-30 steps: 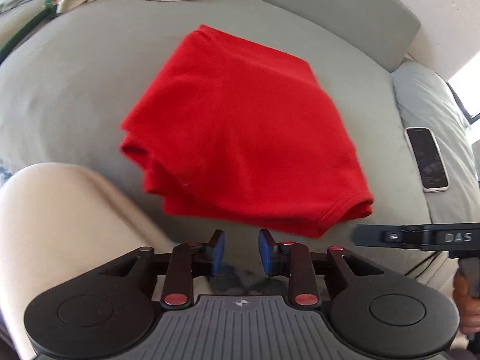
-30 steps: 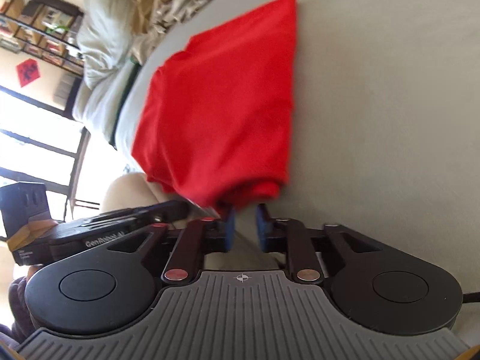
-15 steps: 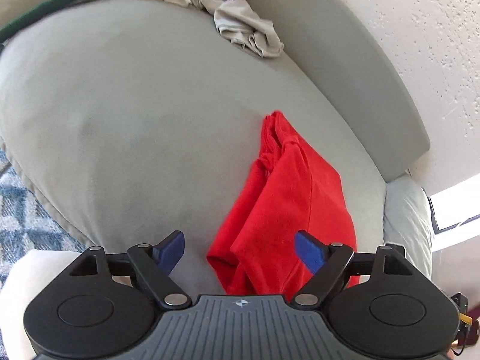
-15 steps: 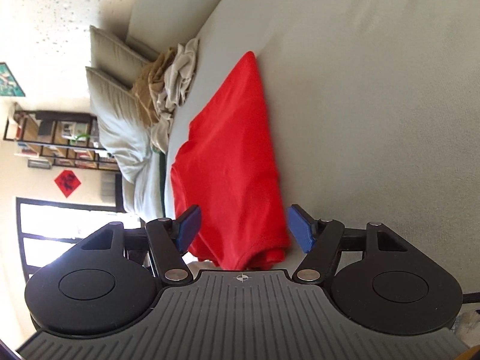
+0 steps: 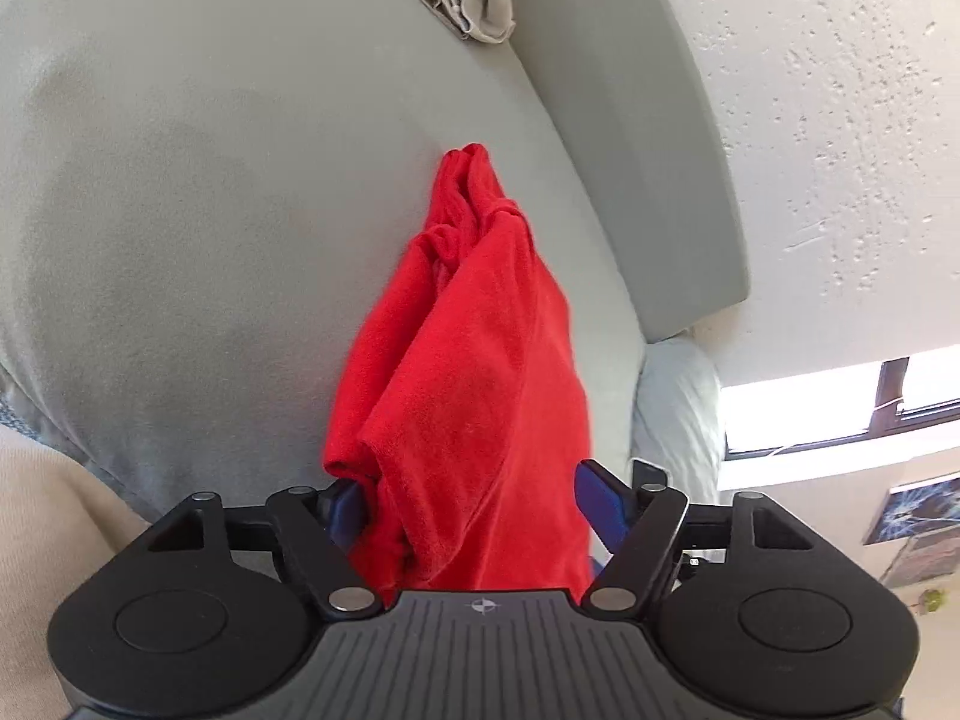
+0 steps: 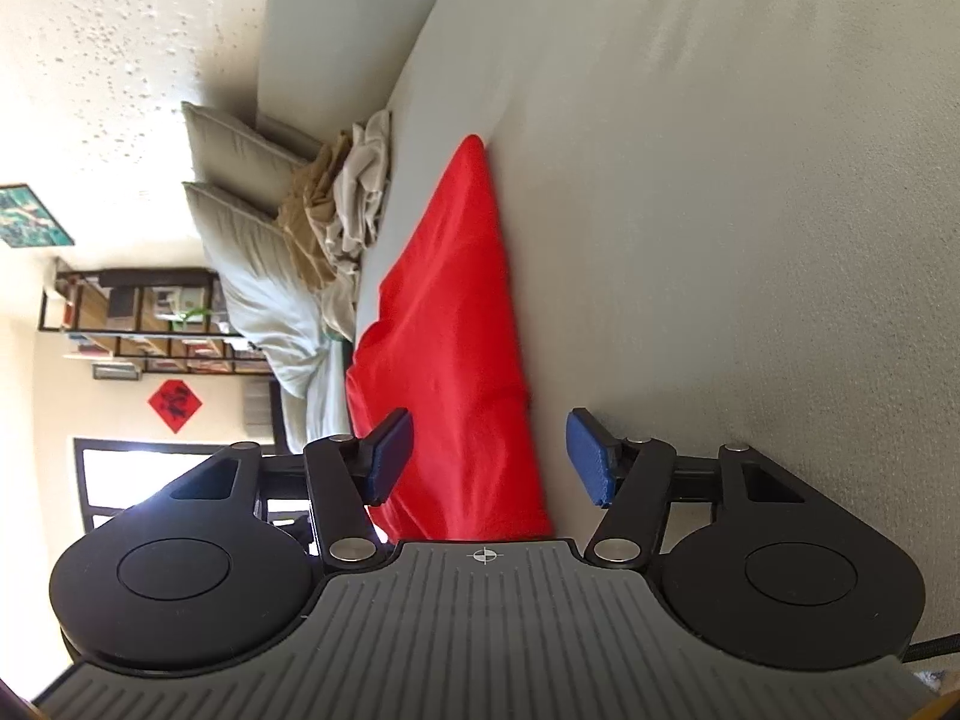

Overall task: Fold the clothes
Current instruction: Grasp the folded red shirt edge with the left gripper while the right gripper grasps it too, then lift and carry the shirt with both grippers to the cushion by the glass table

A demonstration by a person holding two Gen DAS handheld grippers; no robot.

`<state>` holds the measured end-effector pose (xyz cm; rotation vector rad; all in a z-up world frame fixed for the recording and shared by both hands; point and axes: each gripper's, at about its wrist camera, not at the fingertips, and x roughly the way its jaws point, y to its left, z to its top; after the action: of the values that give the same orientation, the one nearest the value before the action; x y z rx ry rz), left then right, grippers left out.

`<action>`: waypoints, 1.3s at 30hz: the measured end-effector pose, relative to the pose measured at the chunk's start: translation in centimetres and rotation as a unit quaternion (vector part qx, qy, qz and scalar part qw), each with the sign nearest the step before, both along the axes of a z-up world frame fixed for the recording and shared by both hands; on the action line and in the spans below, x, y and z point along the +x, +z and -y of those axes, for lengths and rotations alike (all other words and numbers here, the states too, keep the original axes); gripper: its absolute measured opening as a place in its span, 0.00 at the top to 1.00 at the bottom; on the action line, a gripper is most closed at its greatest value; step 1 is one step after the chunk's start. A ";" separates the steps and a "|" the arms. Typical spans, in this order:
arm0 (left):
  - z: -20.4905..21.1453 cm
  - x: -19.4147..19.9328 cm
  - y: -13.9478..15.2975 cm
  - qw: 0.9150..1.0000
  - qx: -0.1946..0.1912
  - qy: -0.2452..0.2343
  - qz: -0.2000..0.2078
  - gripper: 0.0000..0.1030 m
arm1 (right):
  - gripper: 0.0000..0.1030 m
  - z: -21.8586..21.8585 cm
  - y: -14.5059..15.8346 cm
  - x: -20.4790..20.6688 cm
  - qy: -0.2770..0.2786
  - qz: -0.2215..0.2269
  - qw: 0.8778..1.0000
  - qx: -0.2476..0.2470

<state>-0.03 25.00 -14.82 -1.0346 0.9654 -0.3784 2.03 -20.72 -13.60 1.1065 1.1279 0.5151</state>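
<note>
Red garment (image 5: 480,396), folded, lies on the grey couch seat (image 5: 180,210), its near edge between the fingers of both grippers. Left gripper (image 5: 474,510): jaws spread wide, cloth bunched between the blue pads (image 5: 345,510), brushing the left one at most, not clamped. Right gripper (image 6: 489,459): jaws spread wide too, garment (image 6: 450,360) passing between, clear of both pads (image 6: 591,456). No containers in view. Loose pile of beige and white clothes (image 6: 348,210) sits farther along the seat against the cushions (image 6: 240,180). Backrest (image 5: 630,150) beside the garment's far end.
</note>
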 end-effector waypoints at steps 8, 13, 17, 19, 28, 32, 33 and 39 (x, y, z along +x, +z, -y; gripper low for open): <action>2.8 2.1 1.0 0.997 0.073 -0.022 0.000 0.35 | 0.49 -2.8 -0.7 3.8 0.057 0.025 0.998 -0.021; 3.6 2.9 1.0 0.997 0.074 -0.018 0.001 0.34 | 0.54 -4.9 -1.6 6.9 0.083 0.040 0.996 -0.018; 4.5 3.8 0.8 0.997 0.071 -0.014 0.001 0.34 | 0.54 -5.7 -2.5 8.8 0.074 0.038 0.996 0.009; 5.3 4.4 0.7 0.996 0.082 -0.017 0.001 0.34 | 0.54 -6.4 -2.7 9.4 0.071 0.039 0.997 0.010; 8.1 3.4 3.8 0.978 0.209 -0.009 0.001 0.72 | 0.77 -8.9 -0.7 8.9 0.074 0.087 0.988 -0.108; 10.3 2.2 6.6 0.953 0.301 -0.026 0.028 0.73 | 0.81 -11.4 3.2 7.2 0.083 0.139 0.962 -0.220; 10.9 1.7 7.3 0.950 0.309 -0.039 0.037 0.73 | 0.81 -11.4 4.2 6.5 0.084 0.142 0.958 -0.233; 14.8 -1.0 10.7 0.941 0.287 -0.150 0.095 0.73 | 0.81 -5.5 8.6 0.1 0.052 0.113 0.960 -0.250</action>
<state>-1.00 10.24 -4.12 -0.3135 0.9769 -0.4053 2.11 -15.19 -5.03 0.5360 1.0416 0.3945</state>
